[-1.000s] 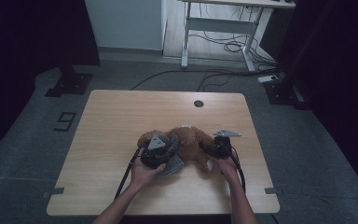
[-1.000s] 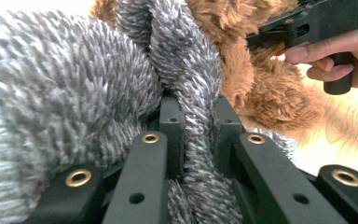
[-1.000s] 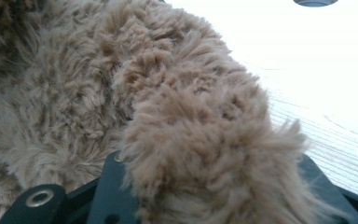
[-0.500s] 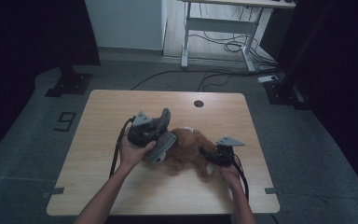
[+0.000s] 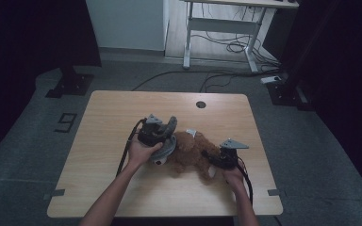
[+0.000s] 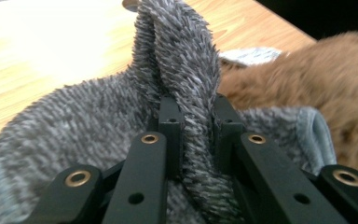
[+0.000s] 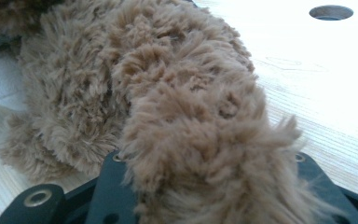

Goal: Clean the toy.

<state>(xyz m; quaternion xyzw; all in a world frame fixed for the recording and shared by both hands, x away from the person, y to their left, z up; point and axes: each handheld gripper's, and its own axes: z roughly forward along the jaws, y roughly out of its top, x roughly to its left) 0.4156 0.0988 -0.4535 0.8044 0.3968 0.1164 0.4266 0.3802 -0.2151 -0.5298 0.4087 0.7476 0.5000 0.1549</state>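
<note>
Near the middle of the table (image 5: pixel 122 108), a little toward its near edge: brown plush toy (image 5: pixel 191 150) lying flat, grey fuzzy garment (image 6: pixel 74 126) at its left end. Left gripper (image 5: pixel 162 134) clamped on an upright fold of the garment, lifted off the wood. Right gripper (image 5: pixel 214 157) closed around a brown furry limb at the toy's right end.

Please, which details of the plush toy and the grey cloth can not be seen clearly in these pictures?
- Right gripper view: brown plush toy covers the jaw tips.
- Left gripper view: grey fuzzy cloth hides the table beneath; its lower part is cut off.
- High view: the toy's face is too small; the left hand covers part of the cloth.
</note>
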